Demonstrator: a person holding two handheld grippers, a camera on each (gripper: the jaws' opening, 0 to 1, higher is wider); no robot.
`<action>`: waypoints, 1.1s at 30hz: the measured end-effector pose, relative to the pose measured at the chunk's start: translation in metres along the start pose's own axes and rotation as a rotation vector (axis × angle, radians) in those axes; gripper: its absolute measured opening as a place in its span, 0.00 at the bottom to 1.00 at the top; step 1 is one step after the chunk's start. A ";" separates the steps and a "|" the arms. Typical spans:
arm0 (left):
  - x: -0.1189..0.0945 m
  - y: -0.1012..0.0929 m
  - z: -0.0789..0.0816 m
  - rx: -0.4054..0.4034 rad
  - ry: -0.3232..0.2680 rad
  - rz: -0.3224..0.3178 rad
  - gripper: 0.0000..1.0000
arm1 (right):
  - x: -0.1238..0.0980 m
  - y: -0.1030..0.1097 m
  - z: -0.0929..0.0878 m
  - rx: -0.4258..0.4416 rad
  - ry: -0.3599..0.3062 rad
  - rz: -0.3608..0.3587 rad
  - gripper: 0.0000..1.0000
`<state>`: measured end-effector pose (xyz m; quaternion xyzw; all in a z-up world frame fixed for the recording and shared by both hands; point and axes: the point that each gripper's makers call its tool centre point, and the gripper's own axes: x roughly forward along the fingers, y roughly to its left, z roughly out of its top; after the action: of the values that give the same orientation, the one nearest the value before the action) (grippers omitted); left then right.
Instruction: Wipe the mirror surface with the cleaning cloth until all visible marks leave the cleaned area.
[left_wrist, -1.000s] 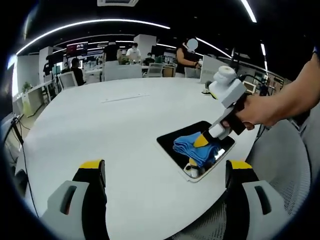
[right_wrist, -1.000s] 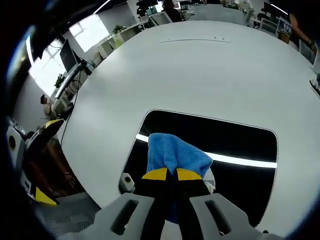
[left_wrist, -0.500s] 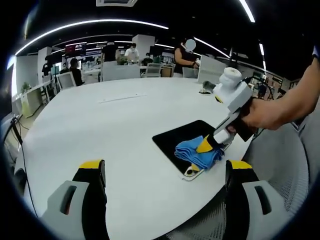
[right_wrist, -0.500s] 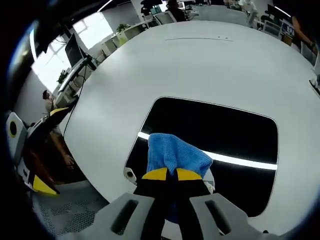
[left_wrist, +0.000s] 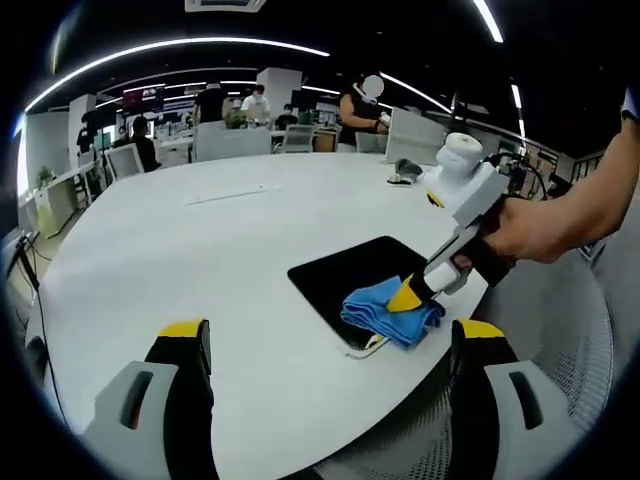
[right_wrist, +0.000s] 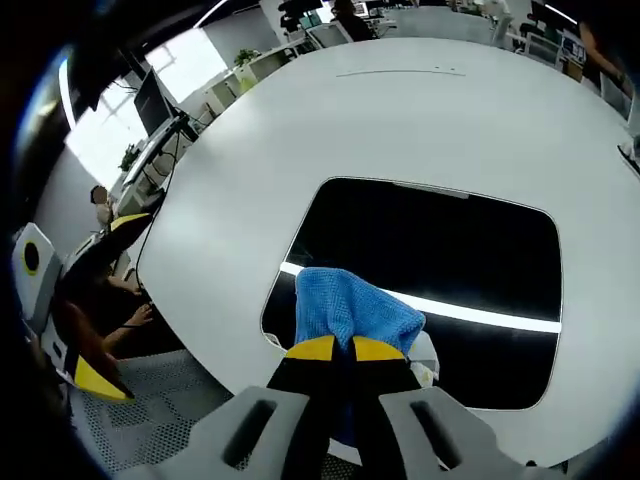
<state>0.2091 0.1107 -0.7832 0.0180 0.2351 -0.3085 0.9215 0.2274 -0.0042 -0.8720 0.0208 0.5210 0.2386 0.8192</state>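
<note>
Right gripper view: cloth (right_wrist: 352, 312) between jaws.

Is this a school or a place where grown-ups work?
Probably an open office: a big round white table, desks with a monitor by the window, and people at workstations behind.

A round white table (left_wrist: 200, 260) — office desks (left_wrist: 230, 140) (people seated) beyond.
</note>
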 end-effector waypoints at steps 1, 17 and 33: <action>0.000 0.000 0.000 -0.001 -0.002 0.001 0.99 | 0.000 0.000 0.000 0.001 0.000 0.001 0.00; 0.004 -0.001 -0.010 0.039 0.038 0.015 0.99 | -0.002 0.000 -0.005 -0.002 0.006 0.010 0.00; -0.004 -0.003 -0.015 0.054 0.046 0.011 0.99 | -0.002 0.000 -0.003 0.007 0.007 0.020 0.00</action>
<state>0.1985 0.1133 -0.7943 0.0514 0.2478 -0.3094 0.9167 0.2241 -0.0060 -0.8717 0.0280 0.5246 0.2451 0.8148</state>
